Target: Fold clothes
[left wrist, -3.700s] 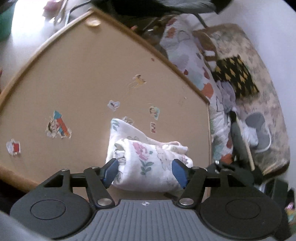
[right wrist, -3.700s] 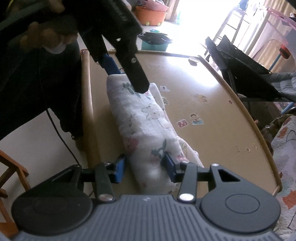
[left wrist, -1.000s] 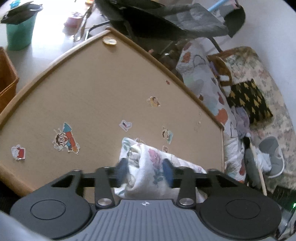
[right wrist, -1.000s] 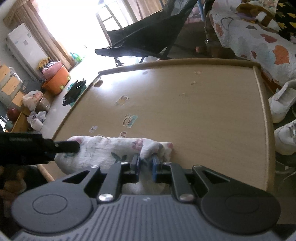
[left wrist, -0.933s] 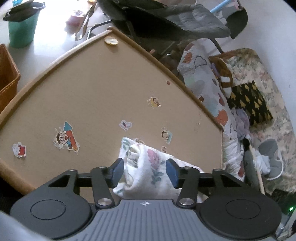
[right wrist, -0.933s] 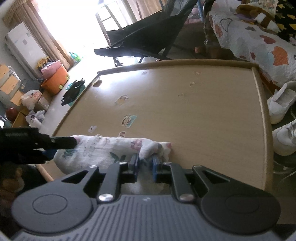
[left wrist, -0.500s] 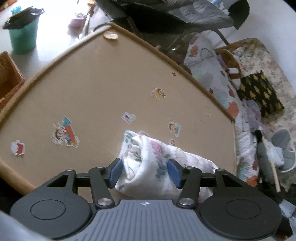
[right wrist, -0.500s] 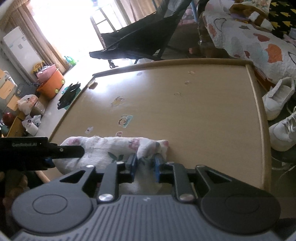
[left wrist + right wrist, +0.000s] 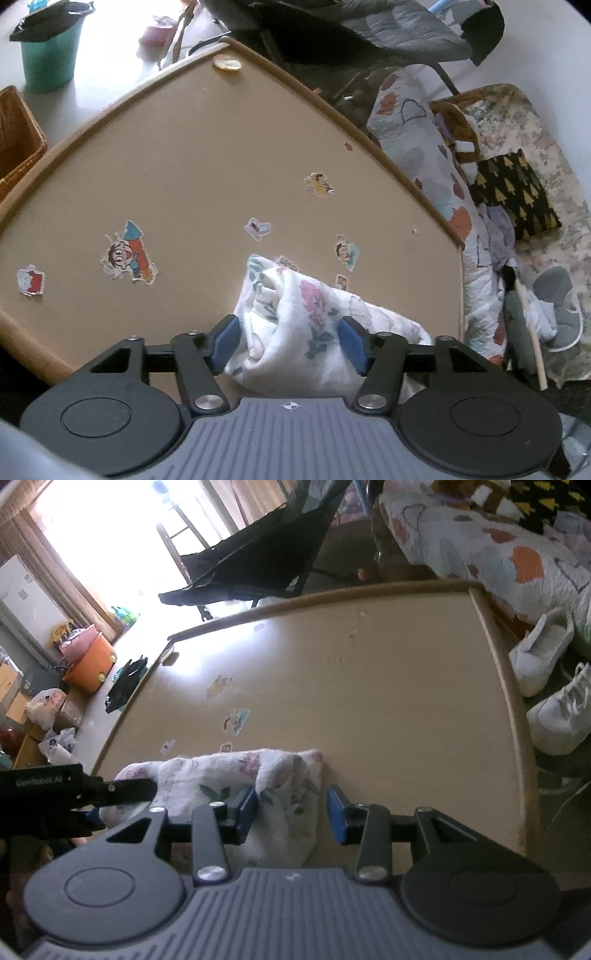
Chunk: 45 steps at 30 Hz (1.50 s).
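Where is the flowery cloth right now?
The flowery cloth lies bundled on the table near its front edge, between the left tool and the right tool.

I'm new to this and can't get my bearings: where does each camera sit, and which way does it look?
Left wrist: on the left claw, looking down over its open blue fingers at the floral cloth.
Right wrist: on the right claw, open around the cloth's other end; the left claw enters left.
Shared: cloth, sticker-dotted table.

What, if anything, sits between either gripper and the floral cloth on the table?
Nothing visible does. The floral cloth lies between the parted jaws of the left gripper, which have just been opening. The right gripper, also just opening, straddles the cloth's other end.
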{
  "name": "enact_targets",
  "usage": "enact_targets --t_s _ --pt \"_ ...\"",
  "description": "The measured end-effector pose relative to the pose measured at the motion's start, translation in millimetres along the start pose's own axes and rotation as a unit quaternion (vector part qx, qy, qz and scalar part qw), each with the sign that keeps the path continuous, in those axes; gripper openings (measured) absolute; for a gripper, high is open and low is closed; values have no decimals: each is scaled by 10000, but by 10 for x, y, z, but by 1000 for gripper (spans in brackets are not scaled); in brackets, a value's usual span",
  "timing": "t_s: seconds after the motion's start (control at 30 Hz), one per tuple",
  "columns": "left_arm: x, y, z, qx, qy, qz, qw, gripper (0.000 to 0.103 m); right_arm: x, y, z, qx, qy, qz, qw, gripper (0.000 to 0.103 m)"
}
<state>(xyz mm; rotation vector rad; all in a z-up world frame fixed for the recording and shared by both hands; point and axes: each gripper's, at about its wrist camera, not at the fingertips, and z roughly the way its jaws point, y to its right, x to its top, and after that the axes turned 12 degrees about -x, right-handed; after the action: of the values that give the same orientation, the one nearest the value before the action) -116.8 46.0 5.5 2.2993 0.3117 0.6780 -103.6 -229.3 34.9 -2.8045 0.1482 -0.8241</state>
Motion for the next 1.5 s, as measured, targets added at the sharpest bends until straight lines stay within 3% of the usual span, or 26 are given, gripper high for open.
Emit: enact_targets --t_s 0.43,0.63,0.77,0.97,1.1,1.27,1.5 --pt "-63 131 86 46 -119 353 9993 73 -56 -112 14 -169 78 -153 9997 41" --pt "-99 203 138 52 -140 613 9980 70 -73 -150 19 -215 116 -120 9996 38" --pt "-90 231 169 43 -203 700 9973 61 -87 -163 16 -185 139 -105 9997 31" --pt "-89 230 200 -2 -228 751 9969 51 -100 -184 3 -221 200 -130 9995 28" --pt "-105 228 209 -15 -230 818 9964 50 -120 -169 -5 -191 238 -109 9995 26" --pt "-109 217 208 -37 -229 847 9961 49 -132 -167 -8 -181 269 -97 9994 26" --pt "-95 243 216 9 -289 940 9952 50 -120 -99 -19 -161 204 121 9996 36"
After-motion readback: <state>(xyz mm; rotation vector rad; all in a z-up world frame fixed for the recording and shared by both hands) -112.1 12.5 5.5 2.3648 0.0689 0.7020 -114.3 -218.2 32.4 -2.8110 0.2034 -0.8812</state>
